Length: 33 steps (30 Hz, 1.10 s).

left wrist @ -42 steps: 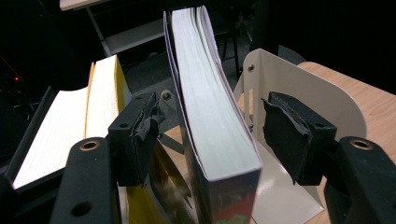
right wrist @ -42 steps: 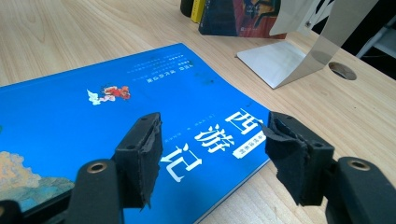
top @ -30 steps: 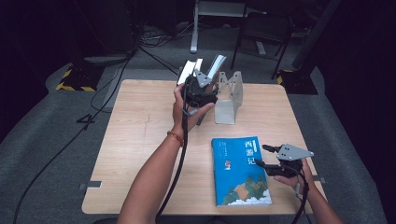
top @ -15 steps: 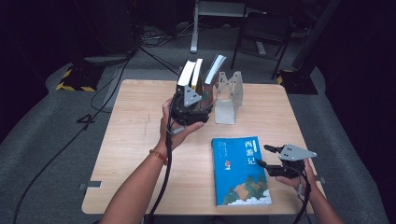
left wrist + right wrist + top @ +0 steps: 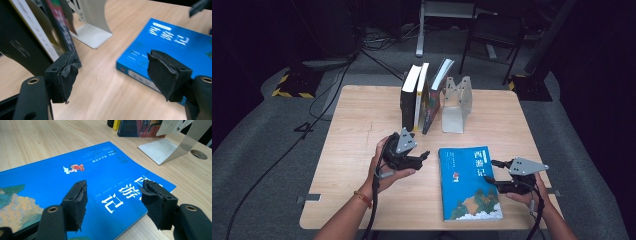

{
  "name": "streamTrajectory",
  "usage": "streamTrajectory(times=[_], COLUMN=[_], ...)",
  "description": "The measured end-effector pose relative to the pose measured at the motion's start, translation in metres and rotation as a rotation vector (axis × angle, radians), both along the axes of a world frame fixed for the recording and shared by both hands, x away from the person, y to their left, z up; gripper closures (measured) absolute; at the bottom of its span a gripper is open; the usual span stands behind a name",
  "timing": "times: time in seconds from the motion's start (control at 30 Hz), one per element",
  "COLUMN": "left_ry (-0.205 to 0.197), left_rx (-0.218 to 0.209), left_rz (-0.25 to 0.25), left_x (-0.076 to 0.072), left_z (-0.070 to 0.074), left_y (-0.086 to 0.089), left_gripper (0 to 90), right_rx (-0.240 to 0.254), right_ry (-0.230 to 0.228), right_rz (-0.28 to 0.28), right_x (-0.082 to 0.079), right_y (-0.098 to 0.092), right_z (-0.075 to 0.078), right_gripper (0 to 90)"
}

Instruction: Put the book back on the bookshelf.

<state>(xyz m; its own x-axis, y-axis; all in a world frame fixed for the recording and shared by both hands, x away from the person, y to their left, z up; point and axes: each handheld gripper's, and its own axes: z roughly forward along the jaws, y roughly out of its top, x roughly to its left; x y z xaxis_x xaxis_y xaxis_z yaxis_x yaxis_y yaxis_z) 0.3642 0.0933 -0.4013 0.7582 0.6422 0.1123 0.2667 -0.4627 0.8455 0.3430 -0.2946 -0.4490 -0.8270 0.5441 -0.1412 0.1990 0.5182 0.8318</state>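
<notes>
left gripper drops back from the shelved books toward the flat blue book

high view: a second ago the left gripper (image 5: 424, 155) was up at the standing books (image 5: 421, 97) by the metal bookend (image 5: 457, 102); now it has come down and back toward the person and sits low over the bare table (image 5: 357, 130), its jaws pointing at the blue book (image 5: 469, 182). its jaws have just been opening, with nothing between them. the books it left stand upright, the rightmost one leaning against the others. the right gripper (image 5: 493, 172) has not shifted: it rests at the blue book's right edge, jaws over the cover. the book lies flat with its long axis running away from the person, so its spine side faces the left fingers and its fore edge faces the right ones. the right gripper is the nearer of the two, already on the book; the left one is near but apart.

left gripper view: the pads (image 5: 163, 73) stand well open and empty, bare wood between them. the blue book (image 5: 175, 47) lies ahead and to the right of the fingers, its near corner just beyond the right pad. the standing books (image 5: 32, 37) rise at the left.

right gripper view: the right gripper (image 5: 113, 201) hangs partly open just above the blue book (image 5: 62, 180), both pads (image 5: 77, 203) over the cover near its edge, gripping nothing. the bookend (image 5: 165, 150) is farther off ahead.
</notes>
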Motion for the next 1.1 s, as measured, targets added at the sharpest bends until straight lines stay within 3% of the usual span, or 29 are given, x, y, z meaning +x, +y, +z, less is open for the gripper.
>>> streamTrajectory(times=[0.07, 0.1, 0.2, 0.23, 0.37, 0.7, 0.9, 1.03, 1.1], left_ry=[0.009, 0.013, 0.032, 0.061, 0.109, 0.192, 0.238, 0.26, 0.268], left_rx=[0.012, 0.041, 0.058, 0.063, 0.101, 0.179, 0.187, 0.195, 0.182], left_rz=[-0.008, -0.028, -0.035, -0.038, -0.07, -0.112, -0.151, -0.139, -0.138], left_x=[-0.003, -0.009, -0.011, -0.012, -0.019, -0.041, -0.047, -0.045, -0.044], left_z=[-0.004, -0.015, -0.026, -0.038, -0.055, -0.08, -0.089, -0.095, -0.096], left_y=[0.0, 0.001, 0.002, 0.004, 0.011, 0.021, 0.031, 0.033, 0.033], left_gripper=[24.8, 24.5, 24.5, 24.5, 24.4, 25.3, 24.9, 24.9, 24.2], right_rx=[-0.001, 0.0, -0.011, -0.013, -0.019, -0.06, -0.052, -0.119, -0.123], right_ry=[0.001, 0.009, 0.014, 0.016, 0.027, 0.087, 0.111, 0.115, 0.127], right_rz=[0.0, 0.005, 0.0, -0.003, -0.018, -0.029, -0.045, -0.041, -0.028], right_x=[-0.001, -0.002, -0.004, -0.005, -0.014, -0.038, -0.045, -0.043, -0.042], right_y=[0.0, 0.0, -0.002, -0.003, -0.01, -0.026, -0.042, -0.048, -0.048], right_z=[-0.001, -0.003, -0.005, -0.006, -0.009, -0.02, -0.024, -0.029, -0.031], right_gripper=[37.7, 37.3, 36.5, 36.4, 35.7, 34.6, 34.5, 34.6, 34.6])
